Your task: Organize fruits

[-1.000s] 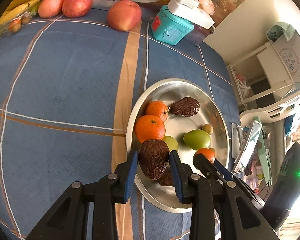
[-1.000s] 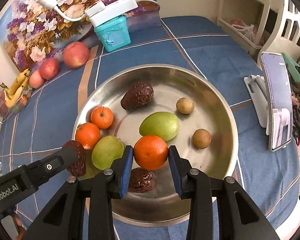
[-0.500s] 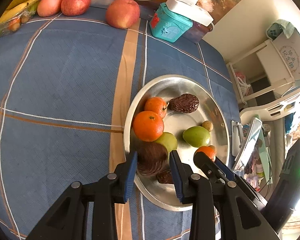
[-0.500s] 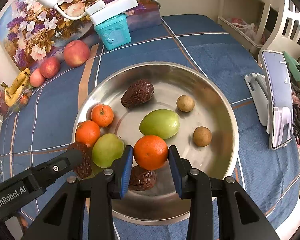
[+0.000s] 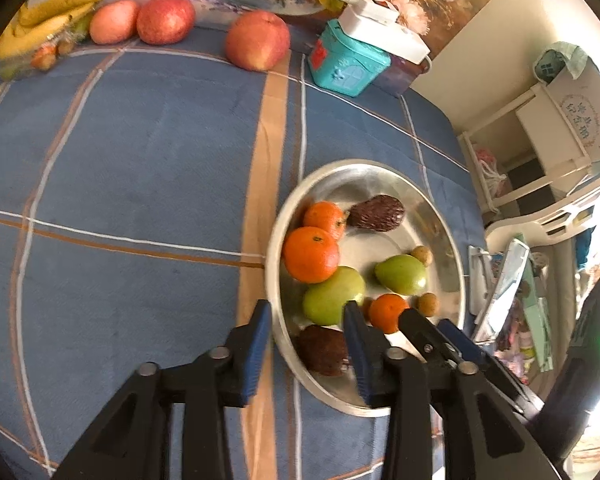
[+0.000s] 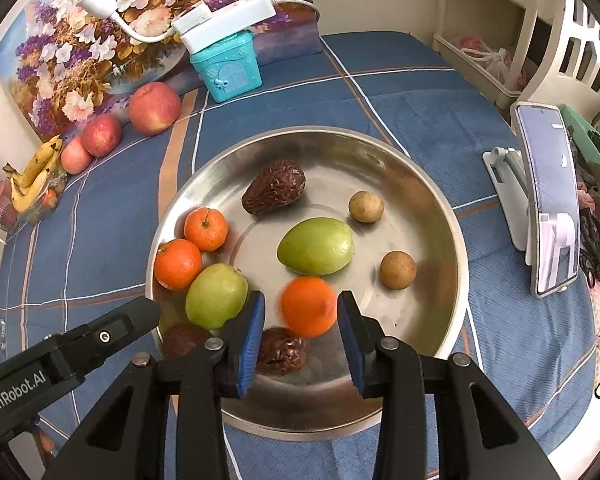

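Between the parted right tongs [image 6: 300,316] lies a blurred orange [image 6: 309,306] in the steel dish [image 6: 440,216]; left tongs [image 5: 306,328] likewise apart, a dark date [image 5: 323,349] between them.

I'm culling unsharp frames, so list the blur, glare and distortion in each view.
Right wrist view: the orange between the open right tongs is motion-smeared, the other fruit sharp; the steel plate shows soft glare. Left wrist view: mild overall smear, strongest on the plate's near rim by the left tongs. Both views: fisheye bending, dark corners.
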### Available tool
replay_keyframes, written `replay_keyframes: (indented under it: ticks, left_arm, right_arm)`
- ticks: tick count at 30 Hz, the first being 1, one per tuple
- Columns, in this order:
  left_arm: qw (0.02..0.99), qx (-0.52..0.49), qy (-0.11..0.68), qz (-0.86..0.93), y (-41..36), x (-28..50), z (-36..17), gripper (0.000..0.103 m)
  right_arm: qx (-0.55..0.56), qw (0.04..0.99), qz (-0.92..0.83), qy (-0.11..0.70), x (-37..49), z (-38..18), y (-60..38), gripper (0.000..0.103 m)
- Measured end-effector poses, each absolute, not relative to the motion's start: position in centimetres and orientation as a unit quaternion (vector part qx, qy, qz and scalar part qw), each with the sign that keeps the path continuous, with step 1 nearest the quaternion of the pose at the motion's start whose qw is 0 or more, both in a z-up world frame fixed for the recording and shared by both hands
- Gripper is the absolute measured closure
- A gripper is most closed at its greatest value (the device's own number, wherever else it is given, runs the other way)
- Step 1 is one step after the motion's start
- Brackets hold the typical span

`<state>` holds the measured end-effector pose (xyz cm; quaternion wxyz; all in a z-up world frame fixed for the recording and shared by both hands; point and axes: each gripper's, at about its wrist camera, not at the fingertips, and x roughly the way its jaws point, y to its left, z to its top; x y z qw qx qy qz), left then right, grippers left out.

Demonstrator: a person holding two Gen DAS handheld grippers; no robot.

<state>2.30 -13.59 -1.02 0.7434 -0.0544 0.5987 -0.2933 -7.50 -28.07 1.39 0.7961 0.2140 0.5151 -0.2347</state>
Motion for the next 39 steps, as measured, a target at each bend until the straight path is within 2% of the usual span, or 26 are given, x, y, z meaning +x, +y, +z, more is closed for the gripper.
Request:
replay_keyframes:
  ticks: [2, 4, 6, 8, 11, 15, 17, 22, 23, 24, 39]
  left_arm:
    - [0.757, -0.039, 0.59, -0.277, -13.2, 2.3, -0.7, 0.047]
    - [0.766, -0.028, 0.586, -0.264, -12.8, 2.4, -0.7, 0.044]
    - [0.776, -0.019, 0.582, -0.241, -12.0, 2.7, -0.8, 0.031]
    - [0.786, -0.007, 0.578, -0.217, -11.3, 2.9, -1.0, 0.024]
    - [0.801, 0.016, 0.572, -0.179, -10.2, 3.1, -1.2, 0.018]
    - [0.819, 0.041, 0.554, -0.147, -9.2, 3.2, -1.4, 0.001]
    - [0.823, 0.048, 0.548, -0.139, -8.8, 3.1, -1.5, 0.0]
    - [0.827, 0.062, 0.544, -0.129, -8.2, 2.7, -1.7, 0.0]
    - [0.828, 0.068, 0.543, -0.126, -8.0, 2.6, -1.8, 0.0]
    - [0.828, 0.069, 0.542, -0.125, -8.0, 2.6, -1.8, 0.0]
    - [0.856, 0.101, 0.501, -0.08, -4.4, -0.6, 0.6, 0.0]
  right_arm:
    - [0.213, 0.796, -0.235, 0.515, -7.5, 1.5, -28.0, 0.049]
    - [0.212, 0.796, -0.234, 0.516, -7.6, 1.5, -27.9, 0.048]
    - [0.209, 0.795, -0.234, 0.519, -7.5, 1.4, -27.8, 0.047]
    - [0.207, 0.794, -0.233, 0.522, -7.5, 1.3, -27.7, 0.046]
    - [0.206, 0.794, -0.231, 0.523, -7.3, 1.1, -27.6, 0.03]
    - [0.199, 0.795, -0.228, 0.526, -7.1, 0.8, -27.2, 0.027]
    - [0.196, 0.797, -0.225, 0.526, -7.0, 0.7, -26.8, 0.02]
    - [0.185, 0.803, -0.223, 0.521, -7.1, 0.6, -26.1, 0.017]
    - [0.185, 0.803, -0.224, 0.52, -7.1, 0.6, -26.0, 0.006]
    - [0.186, 0.804, -0.223, 0.518, -7.2, 0.6, -25.8, 0.001]
    - [0.178, 0.815, -0.214, 0.508, -8.9, 0.8, -22.9, 0.001]
